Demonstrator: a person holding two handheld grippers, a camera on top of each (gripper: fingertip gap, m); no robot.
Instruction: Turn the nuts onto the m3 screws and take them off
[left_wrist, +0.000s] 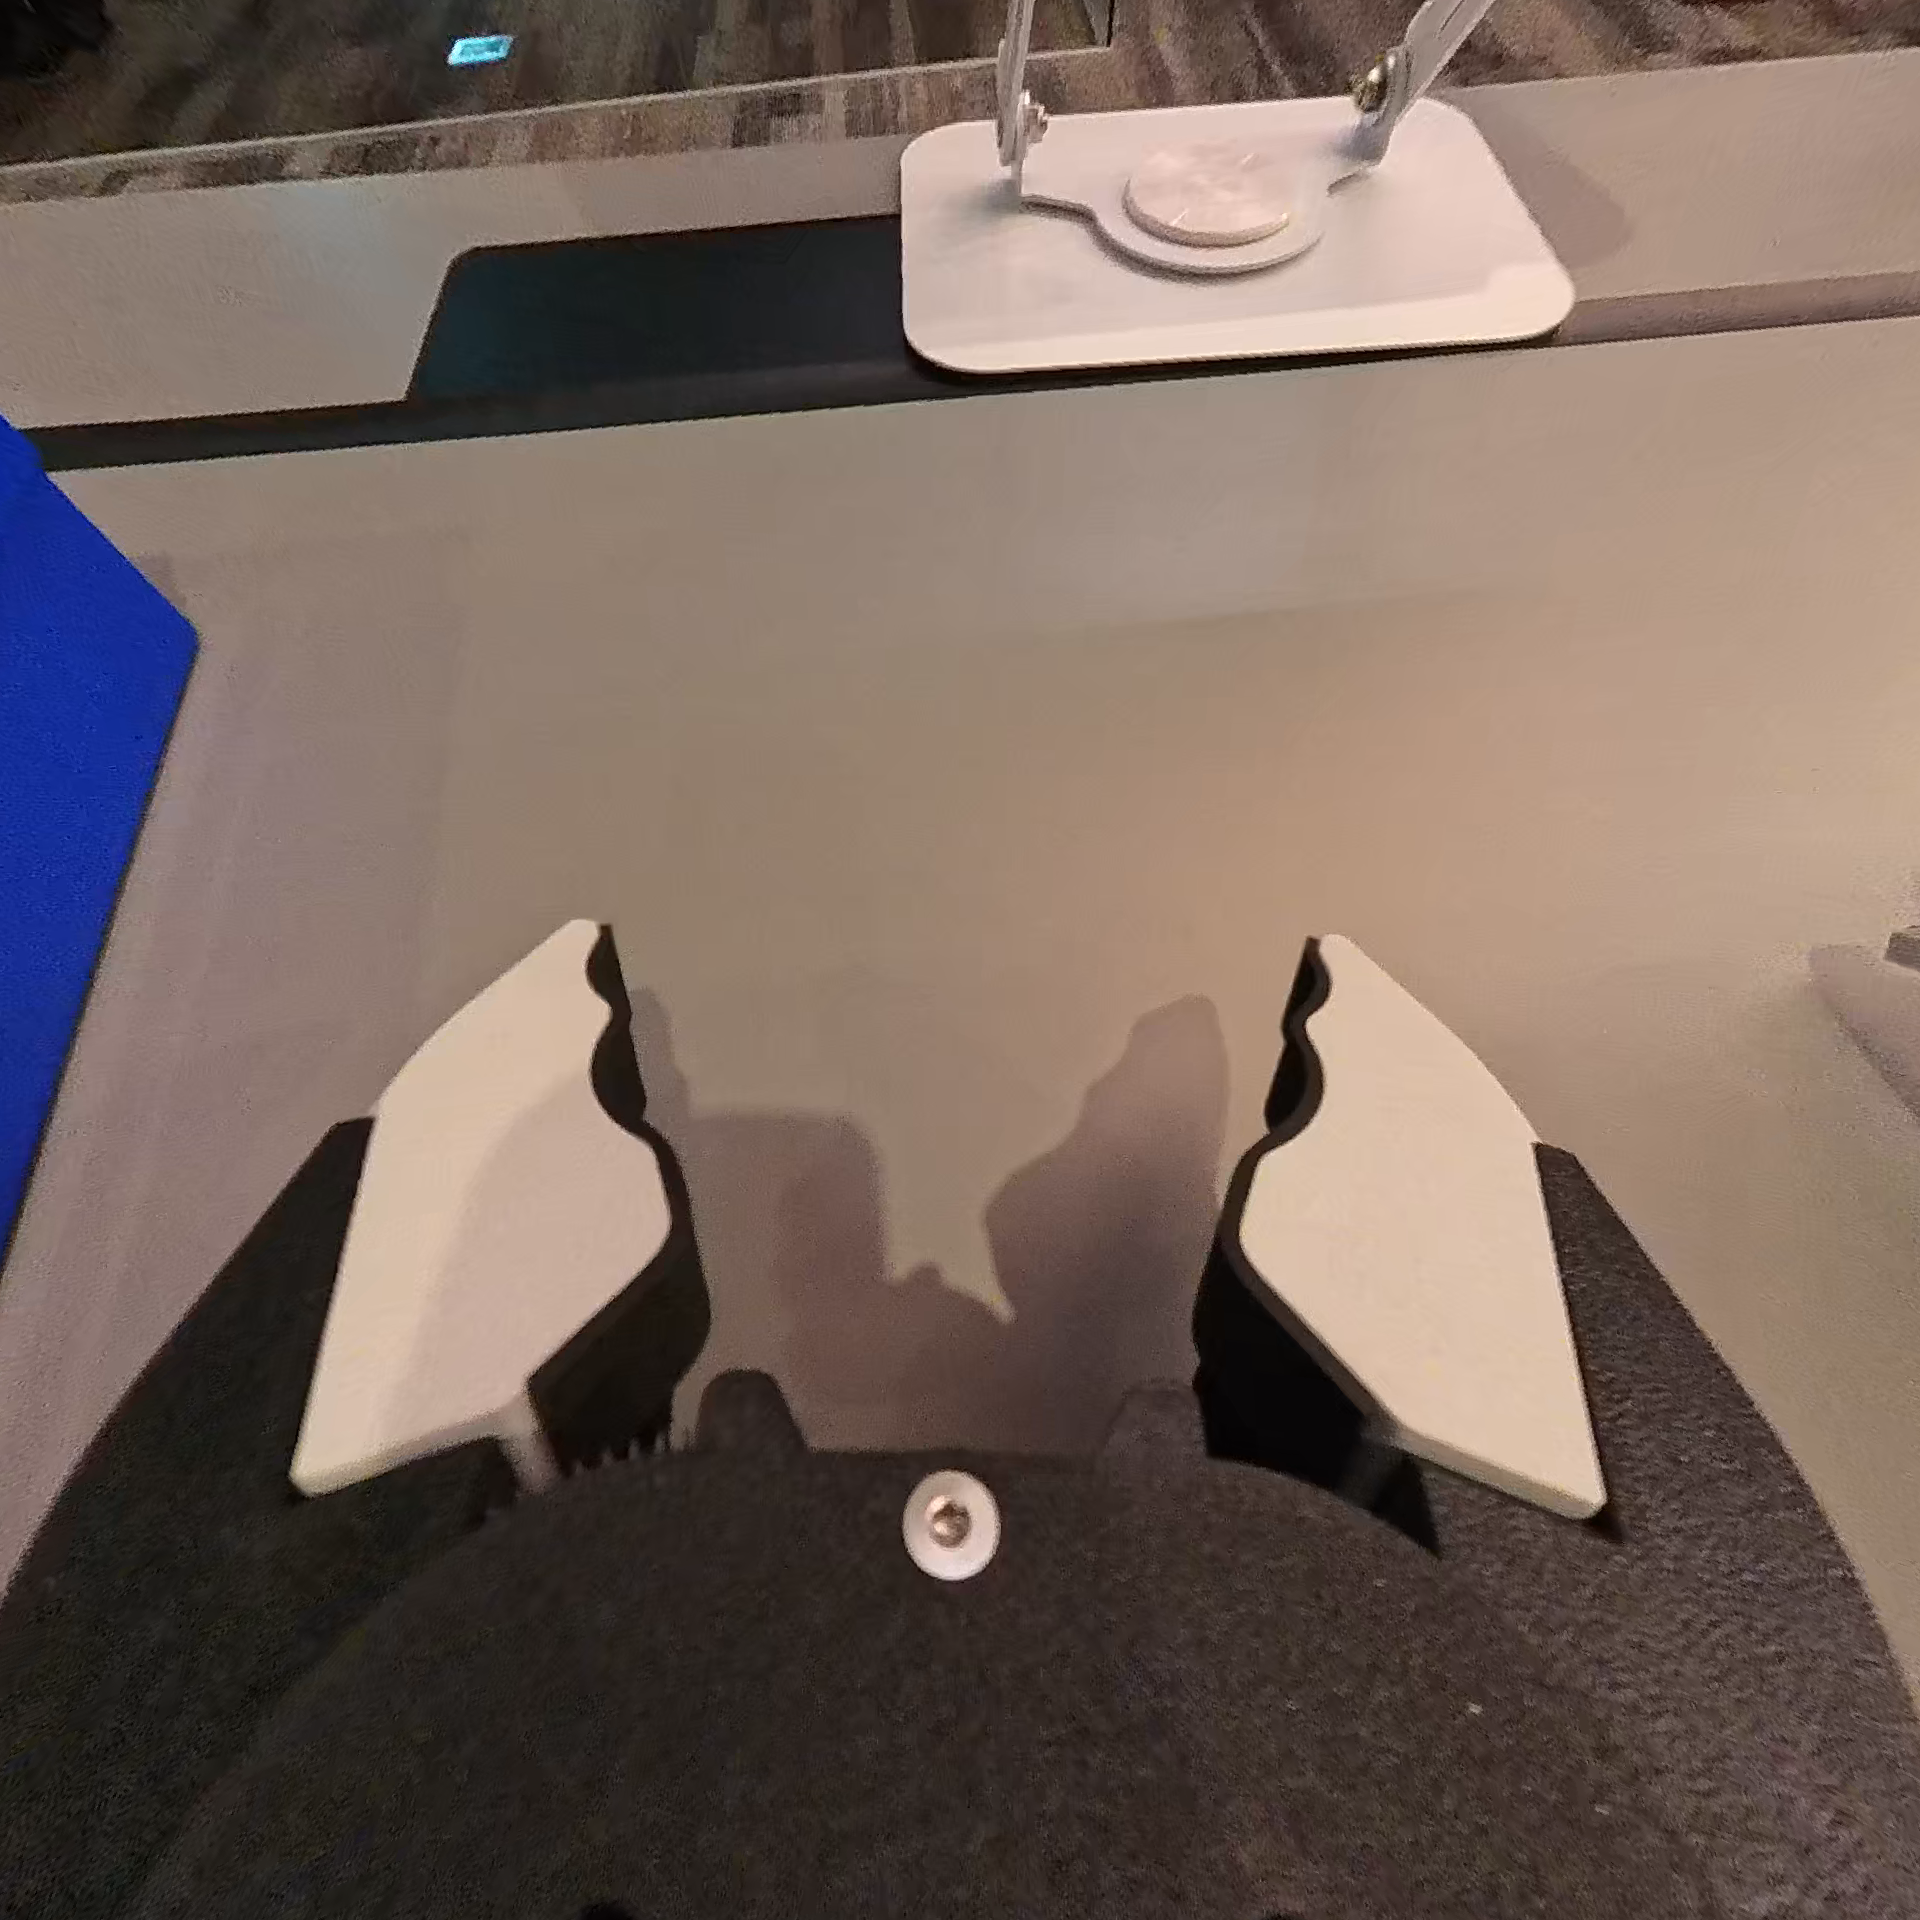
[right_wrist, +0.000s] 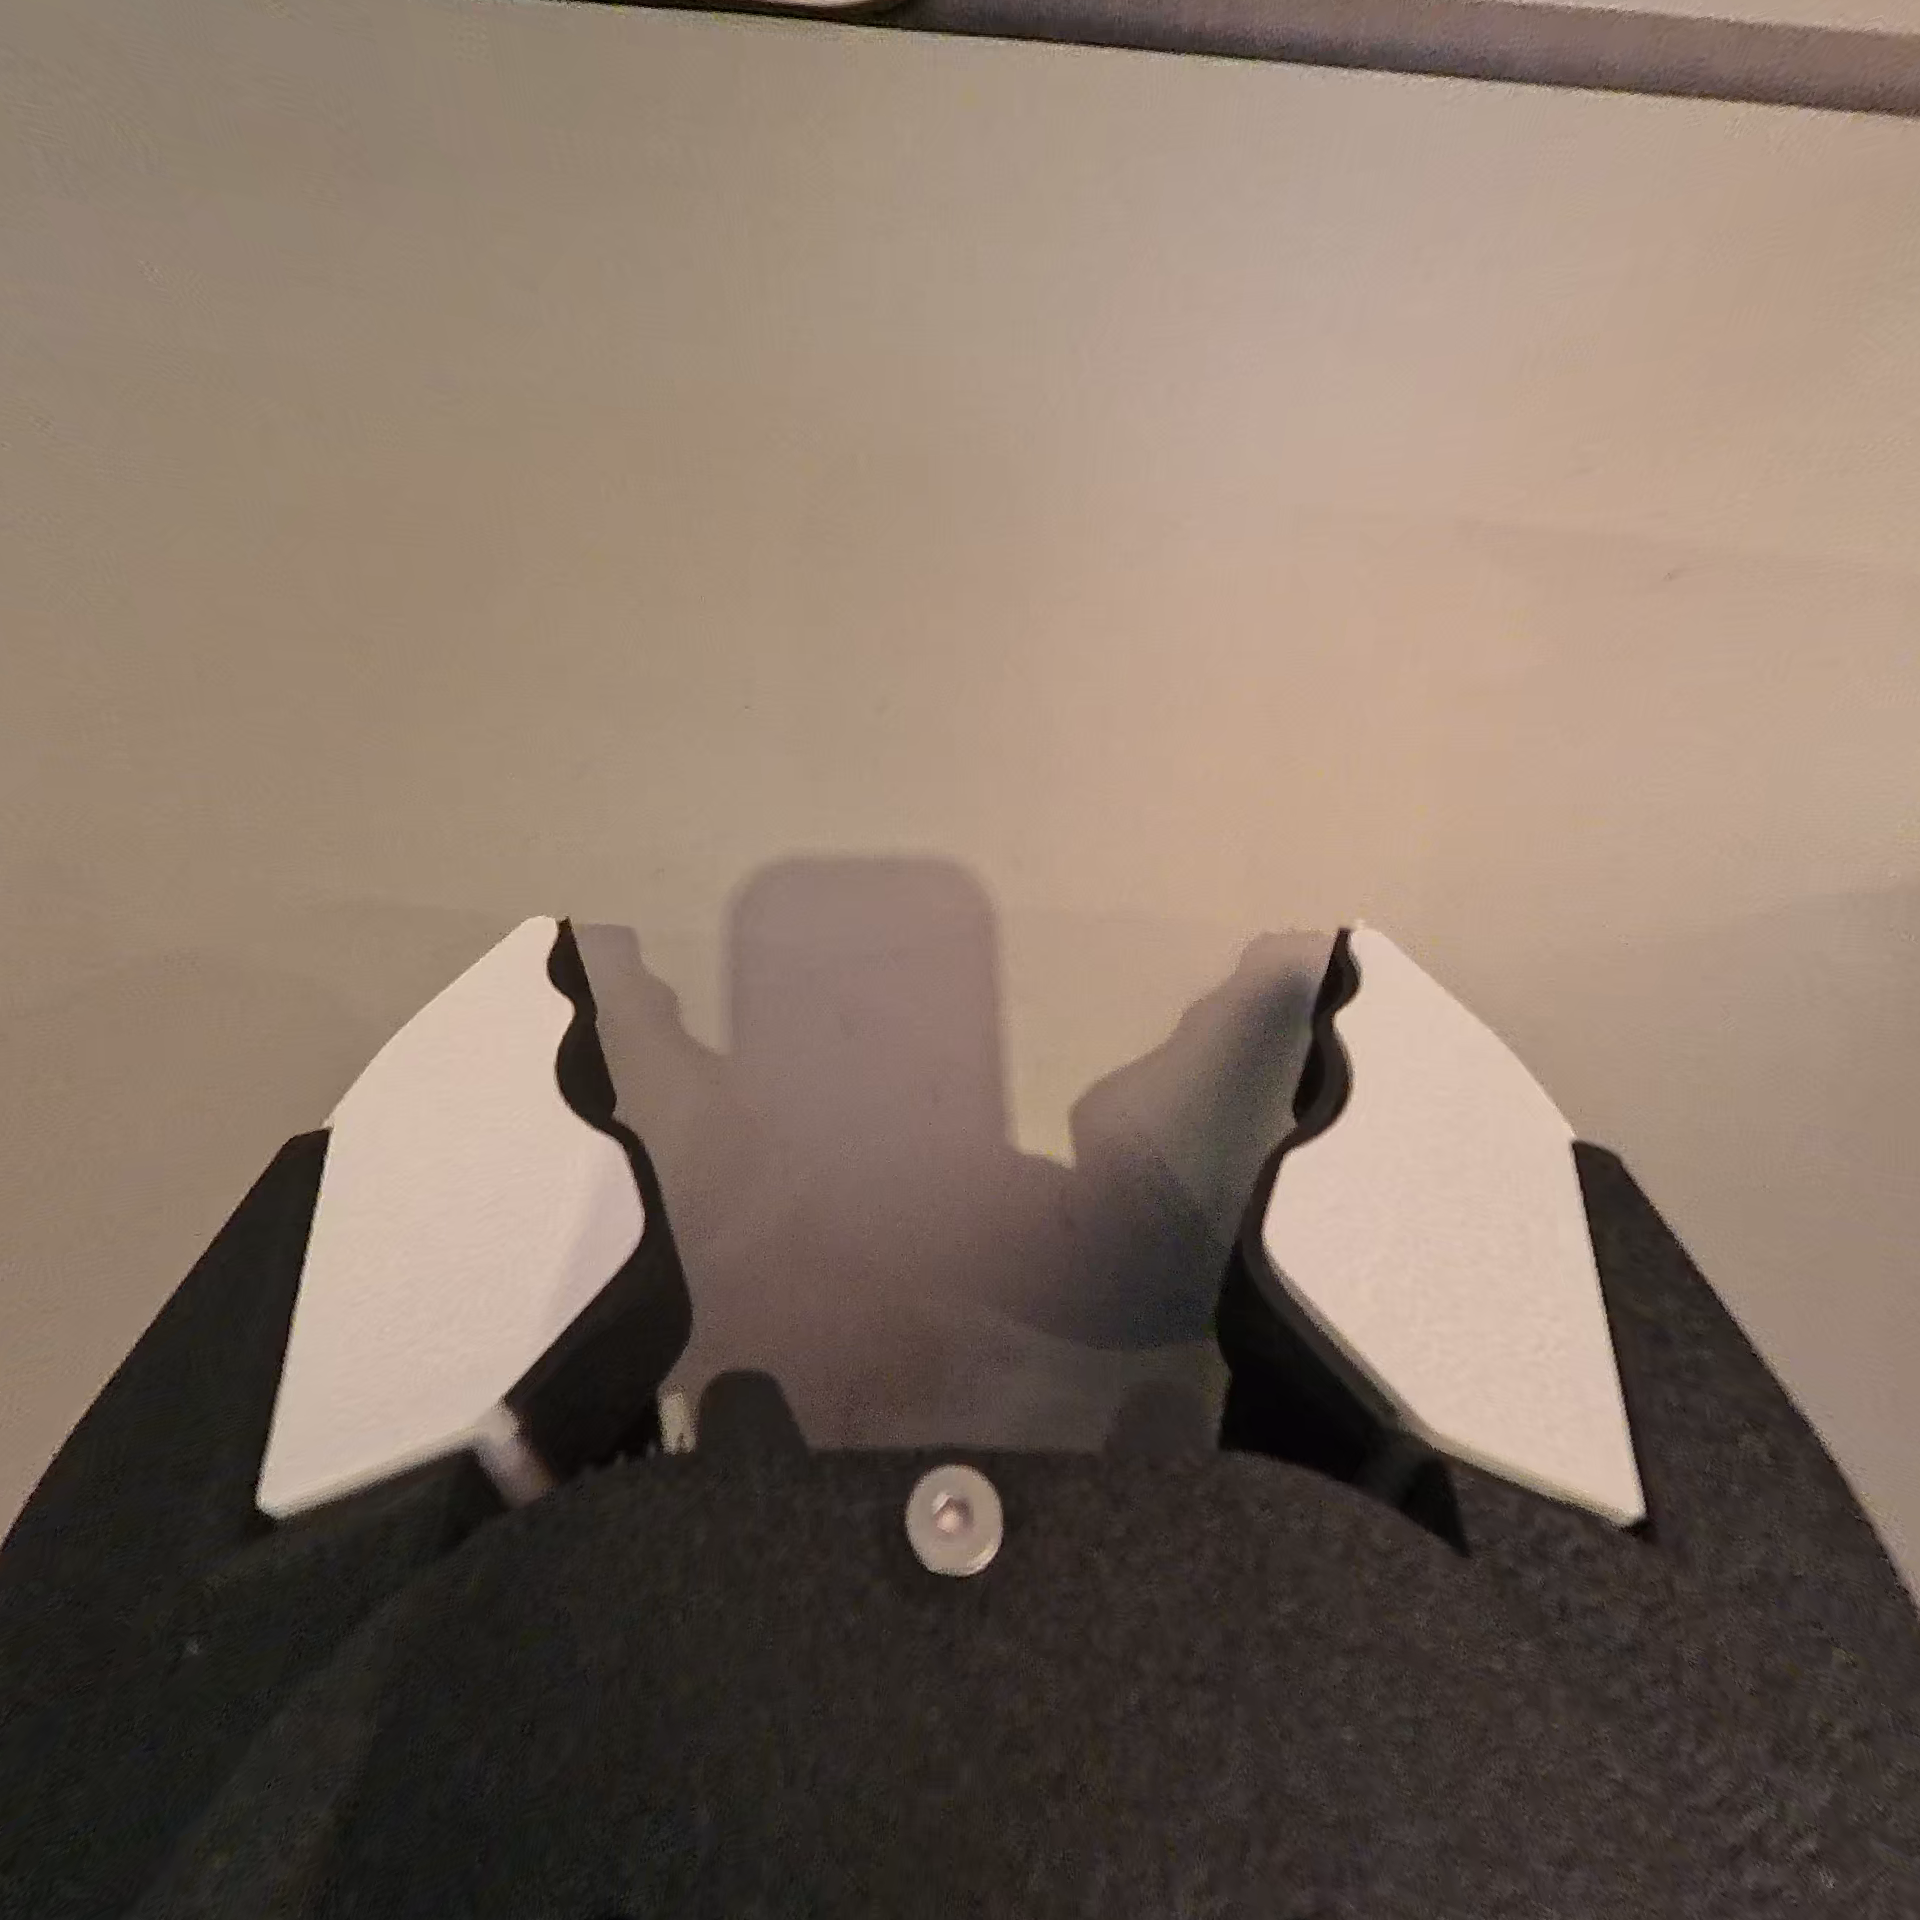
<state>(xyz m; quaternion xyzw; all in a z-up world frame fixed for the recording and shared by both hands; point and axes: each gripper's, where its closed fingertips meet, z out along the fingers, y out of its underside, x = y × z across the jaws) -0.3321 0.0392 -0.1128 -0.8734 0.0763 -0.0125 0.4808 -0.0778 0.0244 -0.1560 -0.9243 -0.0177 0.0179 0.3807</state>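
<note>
My left gripper (left_wrist: 961, 935) is open and empty over a bare beige tabletop (left_wrist: 935, 675); only its shadow lies between the white fingers (left_wrist: 499, 1143). A blue flat thing (left_wrist: 73, 831) lies at the left edge, apart from the gripper. My right gripper (right_wrist: 956, 925) is open and empty over the same kind of beige tabletop (right_wrist: 935, 468). Only shadows fall between its white fingers (right_wrist: 468, 1143), and nothing lies near them.
A white rectangular stand base (left_wrist: 1236, 281) with a round disc (left_wrist: 1205, 197) and two metal legs stands at the far edge. A black strip (left_wrist: 665, 312) runs along the back of the table. A grey object (left_wrist: 1881, 977) shows at the right edge.
</note>
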